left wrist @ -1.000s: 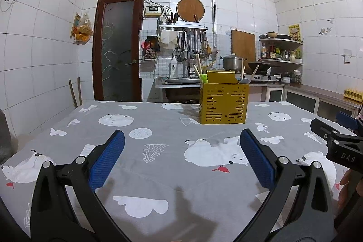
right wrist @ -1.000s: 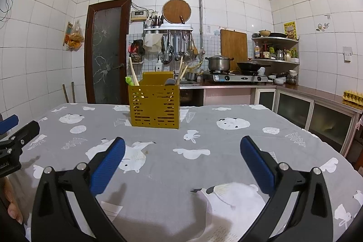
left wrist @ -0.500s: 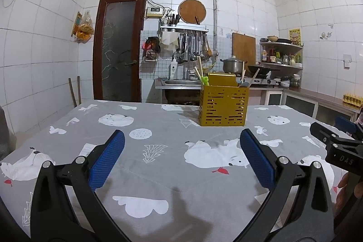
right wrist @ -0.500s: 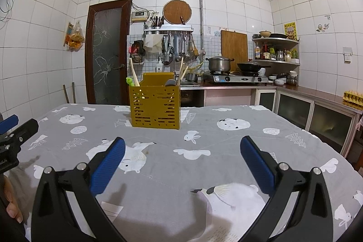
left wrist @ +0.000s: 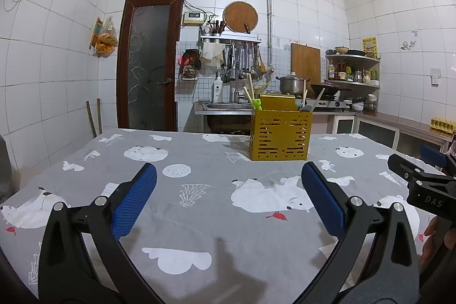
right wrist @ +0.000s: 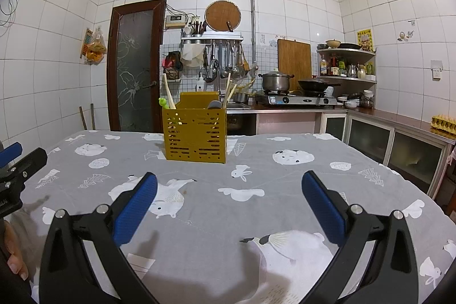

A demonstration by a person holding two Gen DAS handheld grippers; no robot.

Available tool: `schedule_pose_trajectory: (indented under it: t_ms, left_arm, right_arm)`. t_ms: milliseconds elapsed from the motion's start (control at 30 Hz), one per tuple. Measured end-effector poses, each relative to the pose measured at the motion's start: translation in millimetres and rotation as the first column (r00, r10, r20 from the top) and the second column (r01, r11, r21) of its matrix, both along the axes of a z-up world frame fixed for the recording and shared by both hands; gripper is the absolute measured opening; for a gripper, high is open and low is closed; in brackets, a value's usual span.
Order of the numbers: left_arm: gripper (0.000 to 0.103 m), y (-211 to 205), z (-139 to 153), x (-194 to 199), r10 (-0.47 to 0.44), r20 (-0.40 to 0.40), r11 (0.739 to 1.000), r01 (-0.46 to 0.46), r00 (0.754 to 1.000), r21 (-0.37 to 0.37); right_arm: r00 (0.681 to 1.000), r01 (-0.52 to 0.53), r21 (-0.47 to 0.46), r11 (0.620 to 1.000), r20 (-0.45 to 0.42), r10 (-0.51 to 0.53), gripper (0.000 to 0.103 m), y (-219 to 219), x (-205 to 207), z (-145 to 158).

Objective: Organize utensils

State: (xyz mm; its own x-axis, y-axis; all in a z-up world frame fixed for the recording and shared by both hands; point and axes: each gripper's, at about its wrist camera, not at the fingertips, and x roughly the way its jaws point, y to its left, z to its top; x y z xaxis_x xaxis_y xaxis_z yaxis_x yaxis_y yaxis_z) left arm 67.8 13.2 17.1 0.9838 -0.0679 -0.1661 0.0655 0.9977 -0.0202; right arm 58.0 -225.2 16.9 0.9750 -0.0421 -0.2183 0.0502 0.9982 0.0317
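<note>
Your left tongs [left wrist: 228, 200] hang wide apart over the surface [left wrist: 199, 221], empty, their blue pads [left wrist: 134, 200] ribbed with a fine grid and bolted to black plastic arms. Your right tongs [right wrist: 229, 201] are spread just as wide with nothing between them, and their pads [right wrist: 323, 208] carry the same texture.

The surface is covered by a soft grey cloth printed with white bears, rabbits and clouds, lightly creased along fold lines.

The utensil holder [left wrist: 280, 135] is a yellow, box-shaped caddy with rows of short slots punched through its walls and a taller back panel. It stands upright toward the far edge of the surface, well ahead of both tongs: right of centre from the left wrist, left of centre from the right wrist.

Inside it, pale wooden chopsticks [right wrist: 168, 93] stand with their long axis near vertical, tips up and leaning slightly outward. A small green piece [right wrist: 163, 102] sits beside them at the rim. A grey rounded utensil head [right wrist: 214, 104] pokes up in the other compartment.
</note>
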Motion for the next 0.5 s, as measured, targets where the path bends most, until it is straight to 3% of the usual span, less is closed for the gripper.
schedule_pose_trajectory:
  t_ms: [500]
  left_arm:
    - [0.098, 0.4, 1.2, 0.1, 0.001, 0.001, 1.000, -0.001, 1.000, 0.004]
  right_arm:
    - [1.000, 0.000, 0.000, 1.000, 0.000, 0.000, 0.099, 0.1, -0.5, -0.7]
